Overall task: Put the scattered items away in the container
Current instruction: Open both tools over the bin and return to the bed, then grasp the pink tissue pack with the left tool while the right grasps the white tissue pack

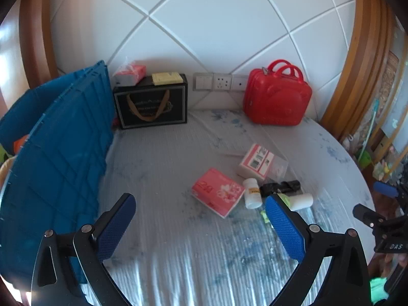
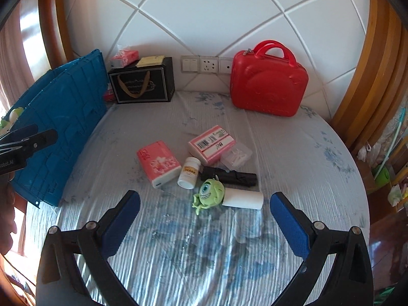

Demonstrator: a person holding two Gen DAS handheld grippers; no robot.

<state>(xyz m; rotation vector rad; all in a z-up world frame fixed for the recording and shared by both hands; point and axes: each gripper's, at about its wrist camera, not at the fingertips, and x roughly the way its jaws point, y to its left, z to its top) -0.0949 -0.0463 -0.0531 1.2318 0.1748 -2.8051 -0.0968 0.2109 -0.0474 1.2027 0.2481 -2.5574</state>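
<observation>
Scattered on the plastic-covered table: a pink tissue pack [image 2: 160, 163] [image 1: 218, 190], a white pill bottle [image 2: 189, 173] [image 1: 252, 193], a pink-and-white box [image 2: 211, 143] [image 1: 256, 162], a black folded item [image 2: 229, 176] [image 1: 280, 186], a green one-eyed plush toy [image 2: 208, 193], a white roll [image 2: 243, 198] [image 1: 302, 201] and a clear plastic case [image 2: 236, 156]. The blue crate [image 1: 56, 153] [image 2: 63, 130] stands at the left. My left gripper [image 1: 201, 211] is open beside the crate. My right gripper [image 2: 205, 204] is open, just short of the toy.
At the back wall stand a black gift box [image 2: 142, 83] topped by a tissue pack [image 2: 125, 57] and a yellow pad, plus a red handled case [image 2: 267, 81]. Wall sockets [image 2: 204, 64] lie between them. The round table's edge [image 2: 357, 178] curves on the right.
</observation>
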